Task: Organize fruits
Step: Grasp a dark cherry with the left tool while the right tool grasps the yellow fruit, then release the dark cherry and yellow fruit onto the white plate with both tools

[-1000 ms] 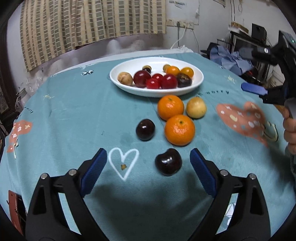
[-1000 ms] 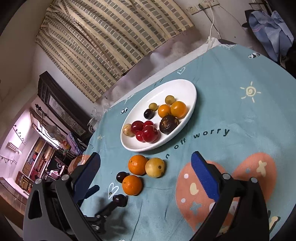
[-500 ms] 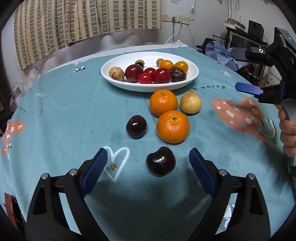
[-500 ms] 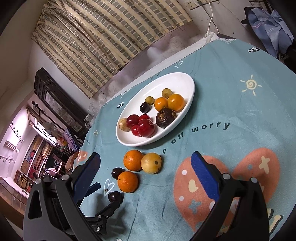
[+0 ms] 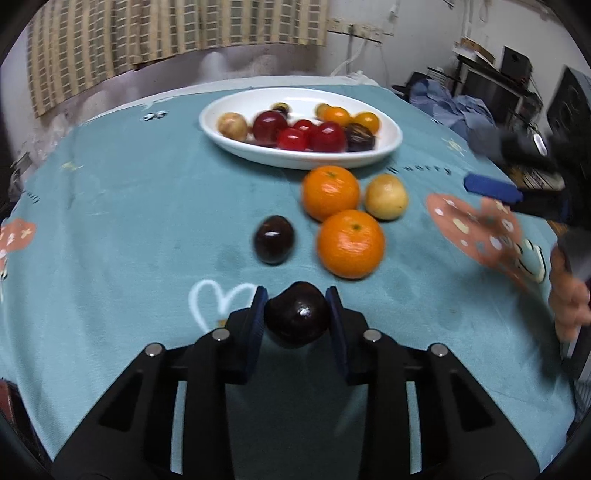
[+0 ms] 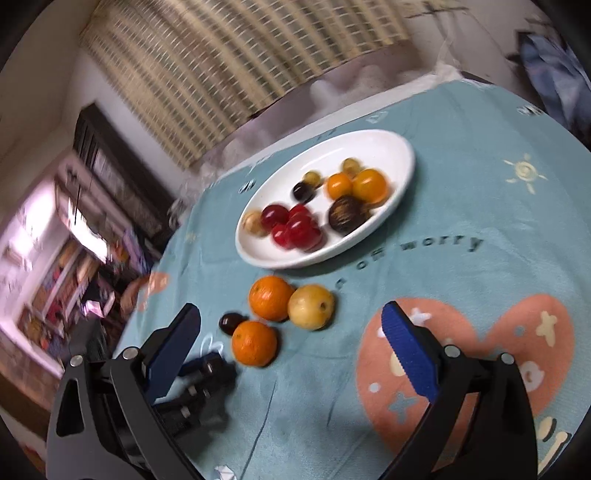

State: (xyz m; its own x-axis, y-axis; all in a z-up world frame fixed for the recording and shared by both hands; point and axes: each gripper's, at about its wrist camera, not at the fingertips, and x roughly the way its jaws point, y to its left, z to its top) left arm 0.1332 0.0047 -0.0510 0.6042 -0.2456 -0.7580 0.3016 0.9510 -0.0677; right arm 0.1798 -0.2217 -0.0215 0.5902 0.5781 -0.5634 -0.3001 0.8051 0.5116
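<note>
A dark plum lies on the teal tablecloth, near the front. My left gripper is closing on it, and both blue pads touch its sides. Beyond it lie a second dark plum, two oranges and a yellow fruit. The white plate behind them holds several red, orange, dark and yellow fruits. My right gripper hangs open and empty above the cloth, to the right of the loose fruits. Its blue pad shows at the right edge.
A person's hand holds the right gripper at the right edge. Piled clothes and shelves stand behind the table on the right, and a striped curtain hangs at the back. Pink prints mark the tablecloth.
My left jaws have gone from wide open to closed around the near dark plum. The right gripper has shifted and rolled a little, still open.
</note>
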